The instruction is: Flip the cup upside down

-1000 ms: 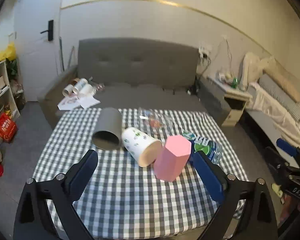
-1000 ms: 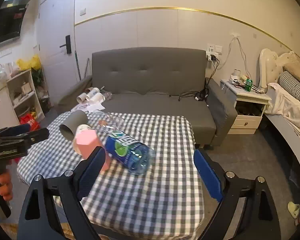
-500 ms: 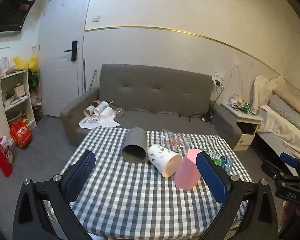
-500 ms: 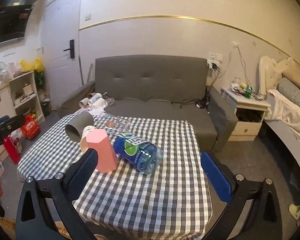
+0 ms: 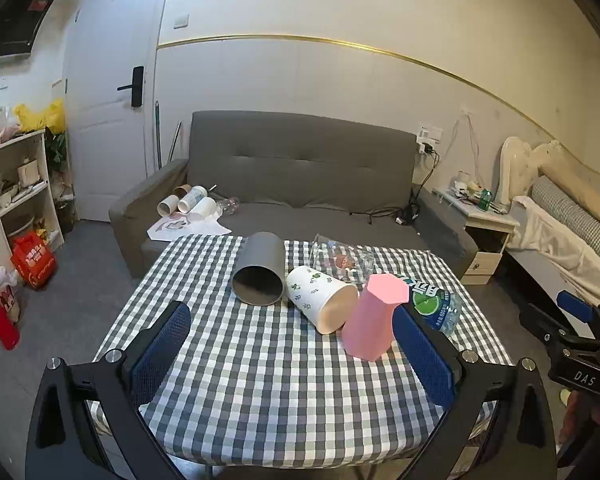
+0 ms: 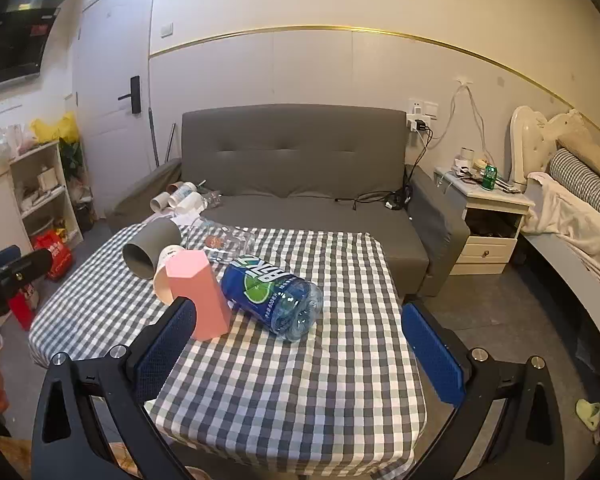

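Note:
A pink faceted cup [image 5: 374, 316] [image 6: 199, 295] stands mouth down on the checkered table [image 5: 260, 380]. A white leaf-print cup [image 5: 321, 298] lies on its side touching it, and a grey cup [image 5: 259, 270] lies on its side to the left. My left gripper [image 5: 292, 350] is open and empty, held back over the table's near part. My right gripper [image 6: 300, 346] is open and empty, above the table [image 6: 300, 380] and short of the cups. The white cup [image 6: 165, 270] is mostly hidden behind the pink one in the right wrist view.
A blue-labelled water bottle [image 6: 274, 294] lies on its side right of the pink cup. A clear glass [image 5: 342, 258] lies behind the cups. A grey sofa [image 5: 300, 184] stands behind the table, a nightstand [image 6: 488, 216] and bed to the right, shelves [image 5: 16, 184] to the left.
Both grippers have pulled back and tilted up from the table, so the cups look farther and more of the room shows. Nothing on the table has moved.

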A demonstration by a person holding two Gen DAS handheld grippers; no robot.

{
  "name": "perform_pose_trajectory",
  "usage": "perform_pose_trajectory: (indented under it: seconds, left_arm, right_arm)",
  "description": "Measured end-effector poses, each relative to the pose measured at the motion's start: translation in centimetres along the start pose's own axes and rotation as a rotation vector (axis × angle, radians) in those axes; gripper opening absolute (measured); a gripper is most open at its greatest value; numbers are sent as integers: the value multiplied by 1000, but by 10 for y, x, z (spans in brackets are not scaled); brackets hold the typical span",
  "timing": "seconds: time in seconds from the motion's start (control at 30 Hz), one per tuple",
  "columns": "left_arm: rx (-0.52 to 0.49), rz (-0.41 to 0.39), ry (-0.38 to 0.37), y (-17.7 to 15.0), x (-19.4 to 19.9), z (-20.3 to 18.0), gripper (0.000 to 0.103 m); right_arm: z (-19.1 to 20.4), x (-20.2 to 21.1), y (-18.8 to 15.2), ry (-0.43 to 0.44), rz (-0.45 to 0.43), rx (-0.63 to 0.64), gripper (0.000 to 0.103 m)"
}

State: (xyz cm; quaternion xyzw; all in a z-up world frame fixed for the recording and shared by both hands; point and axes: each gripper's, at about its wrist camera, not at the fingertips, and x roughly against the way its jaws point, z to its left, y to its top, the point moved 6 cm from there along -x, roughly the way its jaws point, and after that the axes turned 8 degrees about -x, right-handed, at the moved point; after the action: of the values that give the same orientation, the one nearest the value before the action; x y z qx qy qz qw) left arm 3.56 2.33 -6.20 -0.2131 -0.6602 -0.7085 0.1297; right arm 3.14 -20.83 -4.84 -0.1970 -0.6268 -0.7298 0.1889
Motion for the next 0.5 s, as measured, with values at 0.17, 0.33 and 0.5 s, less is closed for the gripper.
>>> perform_pose_trajectory:
  seconds: [0.17, 0.33, 0.5]
  left_arm:
    - [-3, 0, 2, 0, 0, -1, 103]
    - [-4, 1, 6, -2, 0, -1, 103]
    - [-4, 5, 8, -2, 0, 2, 103]
  right_arm:
    - [2, 1, 0, 10, 1, 2, 103]
    - [4, 2, 0, 20, 0, 9, 103]
    - [4, 2, 0, 21, -2, 5, 103]
